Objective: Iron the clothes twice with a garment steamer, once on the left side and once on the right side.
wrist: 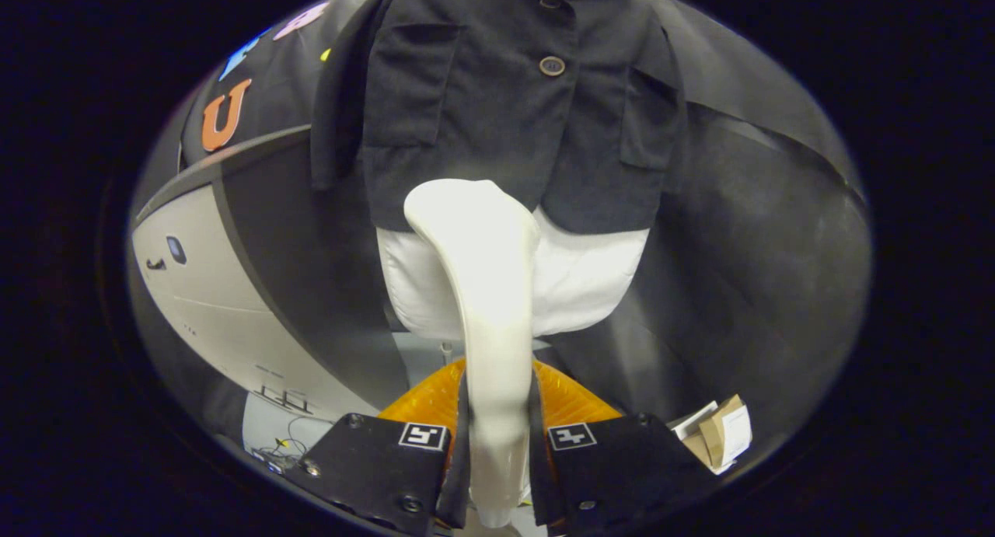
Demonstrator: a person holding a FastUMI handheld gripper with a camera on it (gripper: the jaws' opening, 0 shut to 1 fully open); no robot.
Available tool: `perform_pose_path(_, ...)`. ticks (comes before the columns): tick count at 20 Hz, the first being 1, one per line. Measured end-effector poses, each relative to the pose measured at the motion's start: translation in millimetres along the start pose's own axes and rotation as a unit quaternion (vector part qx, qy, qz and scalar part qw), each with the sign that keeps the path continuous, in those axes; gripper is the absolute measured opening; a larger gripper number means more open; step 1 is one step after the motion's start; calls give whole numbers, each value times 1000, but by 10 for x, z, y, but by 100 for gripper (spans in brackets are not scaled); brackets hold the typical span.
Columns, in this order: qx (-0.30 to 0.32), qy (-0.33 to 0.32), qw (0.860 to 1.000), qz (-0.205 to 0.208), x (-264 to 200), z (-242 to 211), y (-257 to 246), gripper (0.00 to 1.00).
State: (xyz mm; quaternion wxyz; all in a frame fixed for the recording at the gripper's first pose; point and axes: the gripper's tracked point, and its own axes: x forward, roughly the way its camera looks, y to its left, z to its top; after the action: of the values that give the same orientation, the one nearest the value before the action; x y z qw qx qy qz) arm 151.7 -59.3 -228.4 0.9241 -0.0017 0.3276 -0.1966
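Observation:
A white garment steamer (486,288) rises between my fingers, its handle clamped by my gripper (497,436), which is shut on it. The steamer's head reaches up to the lower hem of a dark buttoned jacket (497,102) hanging on a white dress form (591,280) just ahead. The head sits near the jacket's bottom edge, slightly left of its button line. Whether it touches the cloth is unclear. A brown button (552,65) shows above the steamer head.
A white panel (210,304) with a dark curved edge stands to the left of the dress form. Cardboard and paper bits (719,432) lie low on the right. Some cables (284,448) lie low on the left.

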Motion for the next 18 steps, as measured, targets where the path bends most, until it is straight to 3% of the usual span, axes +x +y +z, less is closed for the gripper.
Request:
perform_pose_path(4,35,-70,997,-2,-432,540,-209,34)
perform_pose_path(9,103,-152,983,-26,-1101,1398,-799,34)
perform_pose_path(15,128,-238,963,15,-1594,2378,-1333,34)
perform_pose_path(18,106,-299,948,26,-1728,2887,-1541,34)
